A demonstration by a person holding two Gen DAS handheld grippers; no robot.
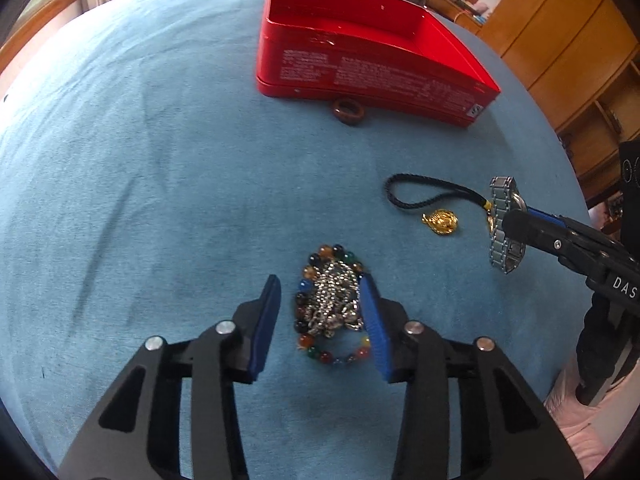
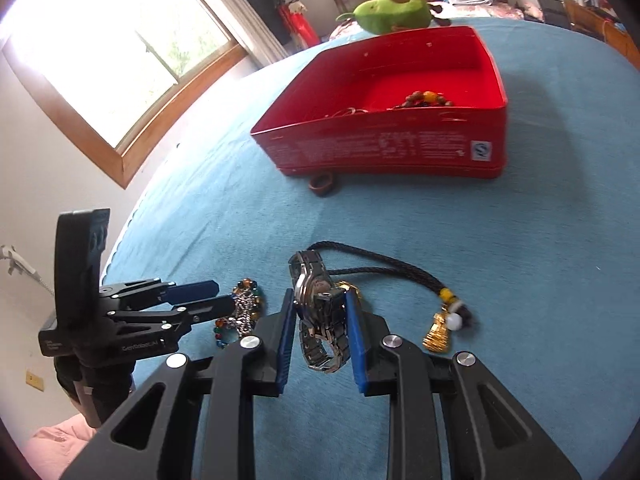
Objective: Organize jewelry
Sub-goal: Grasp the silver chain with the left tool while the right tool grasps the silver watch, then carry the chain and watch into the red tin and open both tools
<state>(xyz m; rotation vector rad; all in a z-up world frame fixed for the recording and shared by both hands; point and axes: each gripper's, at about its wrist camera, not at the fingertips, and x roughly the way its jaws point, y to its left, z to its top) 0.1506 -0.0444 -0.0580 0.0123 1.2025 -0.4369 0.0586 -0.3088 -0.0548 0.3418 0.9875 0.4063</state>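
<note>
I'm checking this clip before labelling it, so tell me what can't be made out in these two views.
- Red box contents: in the left wrist view its near wall hides the floor; in the right wrist view only some beads show over the wall.
- Box print: too small to read in both views.
- Watch dial: the right gripper pads cover it.
- Left gripper: whether its pads press the bead bracelet is unclear.
- Brown ring: blurred in the right wrist view.
</note>
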